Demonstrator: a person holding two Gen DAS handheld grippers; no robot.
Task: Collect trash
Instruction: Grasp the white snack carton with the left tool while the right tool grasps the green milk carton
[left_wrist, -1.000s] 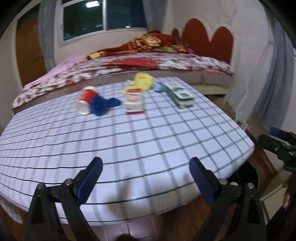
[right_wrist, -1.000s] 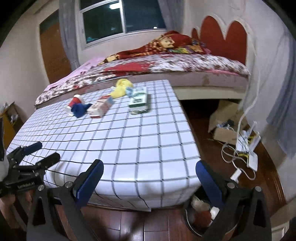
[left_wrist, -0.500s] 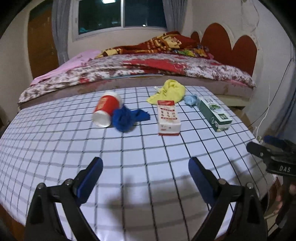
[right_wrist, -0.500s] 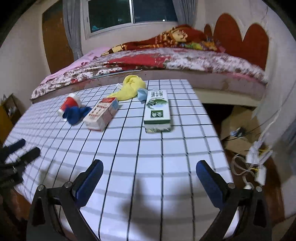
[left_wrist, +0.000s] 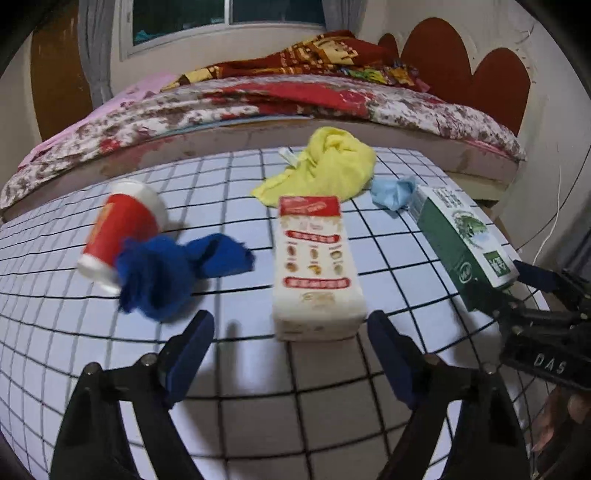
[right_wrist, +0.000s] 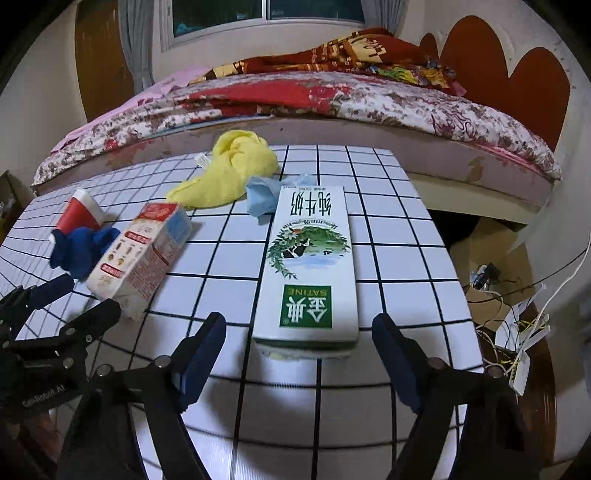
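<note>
On the checked table (left_wrist: 258, 406) lie a red and white carton (left_wrist: 316, 266), a green milk carton (right_wrist: 310, 266), a tipped red cup (left_wrist: 122, 229), a crumpled blue cloth (left_wrist: 173, 269), a yellow cloth (left_wrist: 328, 166) and a pale blue wad (left_wrist: 393, 192). My left gripper (left_wrist: 291, 354) is open, just short of the red and white carton. My right gripper (right_wrist: 295, 358) is open, just short of the green carton's near end. The green carton (left_wrist: 461, 236) also shows in the left wrist view, the red and white carton (right_wrist: 140, 254) in the right.
A bed (left_wrist: 295, 99) with a floral cover runs along the table's far side. Right of the table are a cardboard box (right_wrist: 491, 251) and loose cables (right_wrist: 517, 325) on the wooden floor. The table's right edge (right_wrist: 461, 280) is close to the green carton.
Both grippers have moved forward over the table, from off its near edge to just short of the cartons. Both stay open.
</note>
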